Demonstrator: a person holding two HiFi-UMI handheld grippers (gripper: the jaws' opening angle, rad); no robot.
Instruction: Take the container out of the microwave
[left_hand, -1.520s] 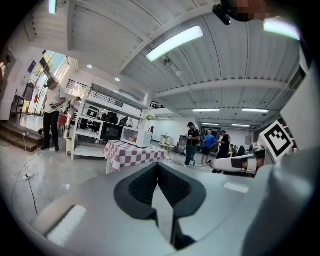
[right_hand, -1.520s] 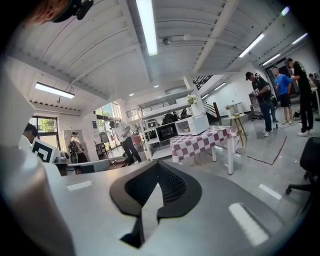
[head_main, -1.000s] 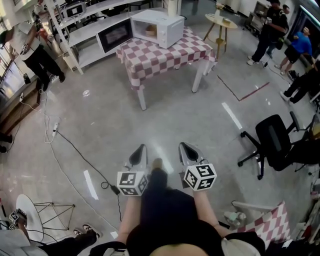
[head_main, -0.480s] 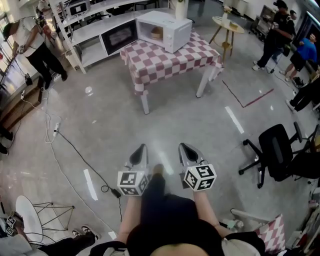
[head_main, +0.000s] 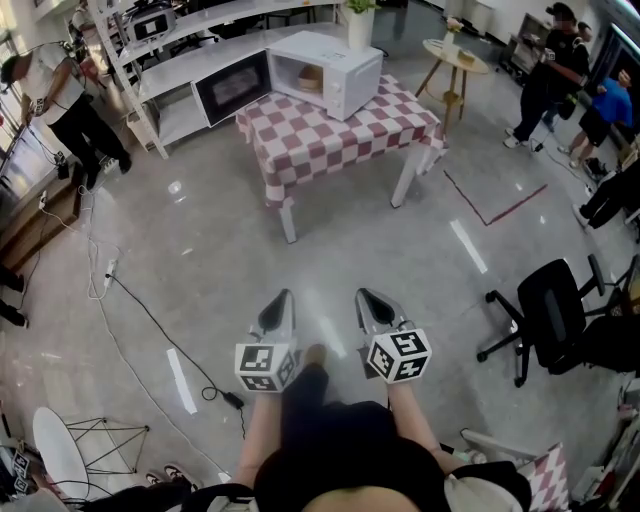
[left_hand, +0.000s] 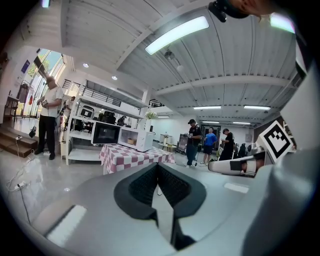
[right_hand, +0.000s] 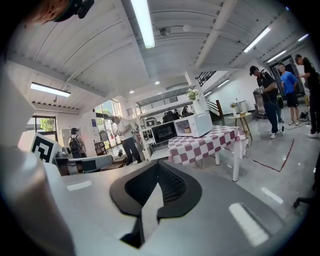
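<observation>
While standing well apart from the desk (head_main: 340, 130), holding left gripper (head_main: 283, 297) and right gripper (head_main: 364, 297) with jaws closed on nothing, leaving the container (head_main: 311, 73) sitting inside the open microwave (head_main: 352, 72), not yet reached.

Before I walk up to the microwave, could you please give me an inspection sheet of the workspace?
Surface: white-legged table under a red-and-white checked cloth, far ahead across the grey floor.
Job's things: white microwave on the table, its dark door swung open; small tan container inside.
Clutter: white vase with a green plant behind the microwave.
Grippers: left gripper and right gripper both shut, empty, far short of the table.
Cables: black cable and white power strip on the floor at left.
Surroundings: black office chair, round wooden side table, white shelving, people at the right, a person at the left.
</observation>
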